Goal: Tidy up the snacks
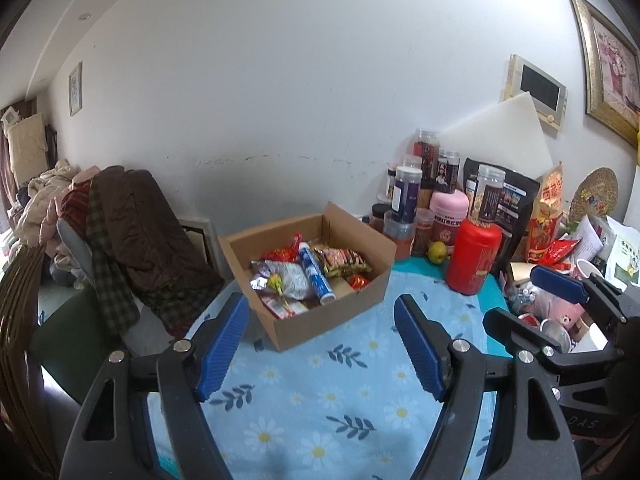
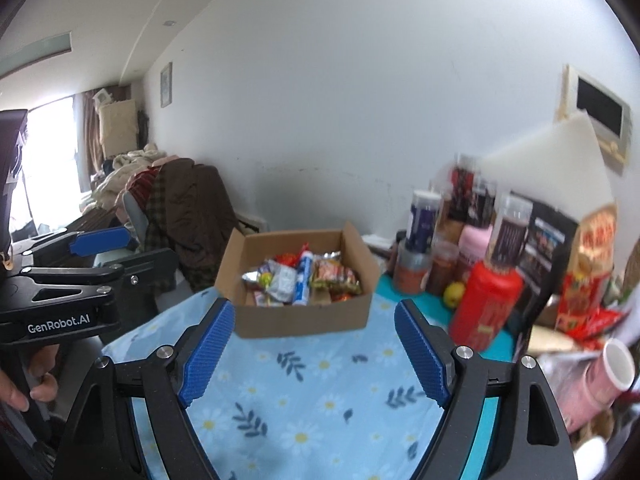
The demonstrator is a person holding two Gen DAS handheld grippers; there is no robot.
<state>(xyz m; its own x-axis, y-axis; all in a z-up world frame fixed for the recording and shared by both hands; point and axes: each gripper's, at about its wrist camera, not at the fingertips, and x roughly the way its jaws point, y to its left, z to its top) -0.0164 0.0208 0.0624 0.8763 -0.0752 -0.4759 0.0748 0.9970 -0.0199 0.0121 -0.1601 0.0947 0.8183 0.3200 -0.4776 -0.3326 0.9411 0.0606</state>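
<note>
Bench (image 1: pixel 320 420), under a blue daisy-print cloth, carries everything. The cloth is loose fabric; a tool dragged low could bunch it and shift whatever stands on it.

Cluster of jars and bags along the right, near the wall, led by a tall red canister (image 1: pixel 472 258). It stands close beside the right tool's path; a sideways sweep could tip it into the bottles behind.

Cardboard box (image 1: pixel 304 276), open-topped, sits mid-bench, well ahead of both tools. The snacks (image 1: pixel 304 272) lie heaped inside, with a blue-and-white tube (image 1: pixel 316 274) slanted across the wrappers. Judgement: the box is light, so a tool pushing in could slide it toward the bench's far edge. Wrappers overlap, so 1 pinch may lift 2.

Left tool (image 1: pixel 320 344): jaws apart, nothing between them. Right tool (image 2: pixel 310 354): jaws apart, empty.
</note>
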